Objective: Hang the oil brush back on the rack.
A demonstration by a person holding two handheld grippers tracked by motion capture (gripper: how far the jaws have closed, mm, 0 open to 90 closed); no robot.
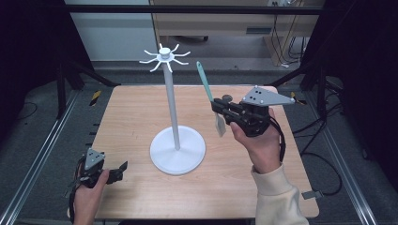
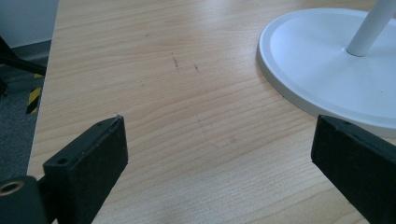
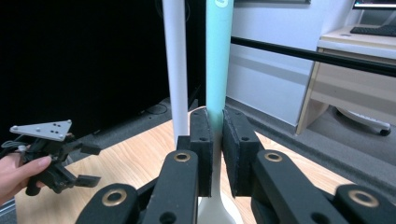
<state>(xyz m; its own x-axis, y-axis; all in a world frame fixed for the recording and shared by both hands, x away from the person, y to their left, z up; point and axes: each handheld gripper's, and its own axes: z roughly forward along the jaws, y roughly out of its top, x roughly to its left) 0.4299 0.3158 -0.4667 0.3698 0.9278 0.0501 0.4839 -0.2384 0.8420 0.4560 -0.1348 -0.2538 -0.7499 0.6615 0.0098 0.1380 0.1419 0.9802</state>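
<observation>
So we're at a wooden table (image 1: 141,112) with a tall white hook stand (image 1: 172,112) parked in the middle, round base (image 2: 327,60) flat on the wood and a ring of little hooks (image 1: 164,57) up top. Nothing hangs on those hooks yet as far as we can see.

Our right gripper (image 1: 220,108) is up in the air to the right of the pole, jaws clamped tight on the mint-green handle of a spatula (image 1: 205,82). The handle points up and leans toward the hooks, the pale blade (image 1: 219,125) hangs below the jaws. From the right gripper view the spatula handle (image 3: 218,56) sits just beside the pole (image 3: 175,65), not touching as far as we can tell.

Our left gripper (image 1: 119,169) is resting low at the near left corner, jaws spread wide with nothing in them, near the base.

Our guess: the pickup is done and the hanging is what's left. The handle end is still below and to the side of the hooks, so we'd need to lift and catch a hook.
</observation>
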